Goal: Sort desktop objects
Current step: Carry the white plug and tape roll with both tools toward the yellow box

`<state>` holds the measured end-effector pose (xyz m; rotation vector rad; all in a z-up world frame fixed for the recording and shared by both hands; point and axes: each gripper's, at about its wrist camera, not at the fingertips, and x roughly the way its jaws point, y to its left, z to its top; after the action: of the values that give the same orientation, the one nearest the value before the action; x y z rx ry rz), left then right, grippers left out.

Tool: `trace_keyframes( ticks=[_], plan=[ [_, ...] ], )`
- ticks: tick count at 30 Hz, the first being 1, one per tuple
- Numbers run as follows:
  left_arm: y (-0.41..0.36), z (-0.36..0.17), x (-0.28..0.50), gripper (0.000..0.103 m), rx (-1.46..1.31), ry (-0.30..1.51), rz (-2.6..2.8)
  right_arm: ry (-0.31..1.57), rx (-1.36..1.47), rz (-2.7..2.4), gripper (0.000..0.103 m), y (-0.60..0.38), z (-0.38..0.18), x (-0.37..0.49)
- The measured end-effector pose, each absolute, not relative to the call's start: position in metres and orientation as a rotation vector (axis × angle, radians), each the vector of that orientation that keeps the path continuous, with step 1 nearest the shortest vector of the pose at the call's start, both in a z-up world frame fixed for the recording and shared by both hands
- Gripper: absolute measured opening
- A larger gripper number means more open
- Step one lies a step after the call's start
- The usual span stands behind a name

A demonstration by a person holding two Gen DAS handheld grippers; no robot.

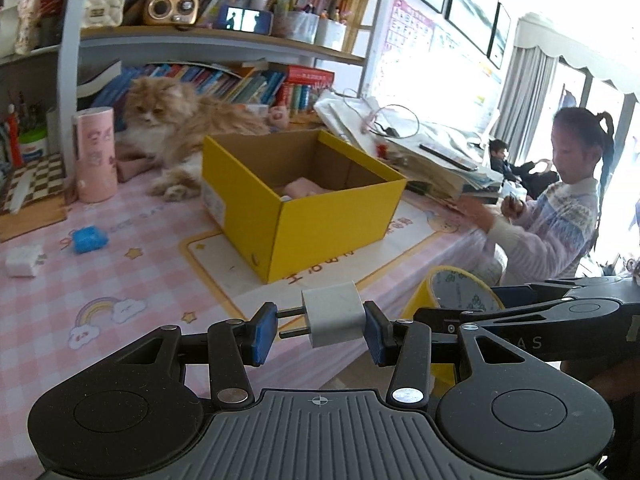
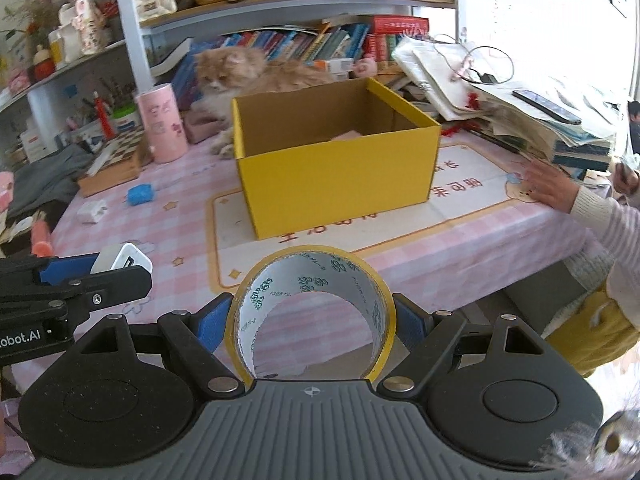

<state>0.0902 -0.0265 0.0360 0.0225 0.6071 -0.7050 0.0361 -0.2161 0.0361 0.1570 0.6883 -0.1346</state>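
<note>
Left wrist view: left gripper (image 1: 321, 326) clamped on small white plastic plug charger (image 1: 334, 316), above pink checked tablecloth (image 1: 132, 280), short of open yellow cardboard box (image 1: 320, 216). Right gripper (image 2: 312, 322) clamped on yellow-rimmed tape roll (image 2: 312, 280), near table edge.

Left gripper (image 1: 321, 330): blue pads clamped on a white charger plug (image 1: 334, 316), prongs against the left pad, held on the near side of the yellow box (image 1: 320, 216). Right gripper (image 2: 312, 320): just beside the left one, jaws wide, pads pressing both sides of a yellow tape roll (image 2: 312, 312), also short of the box, both tilted down toward it.
</note>
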Motion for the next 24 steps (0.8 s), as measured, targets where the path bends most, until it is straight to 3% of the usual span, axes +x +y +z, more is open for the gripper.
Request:
trace_keyframes(
  ticks=[24],
  plan=[
    [-0.087,0.039,0.132,0.045,0.104,0.574,-0.679,0.695,0.182,-0.097,0.081,-0.273,0.036,0.096]
  ],
)
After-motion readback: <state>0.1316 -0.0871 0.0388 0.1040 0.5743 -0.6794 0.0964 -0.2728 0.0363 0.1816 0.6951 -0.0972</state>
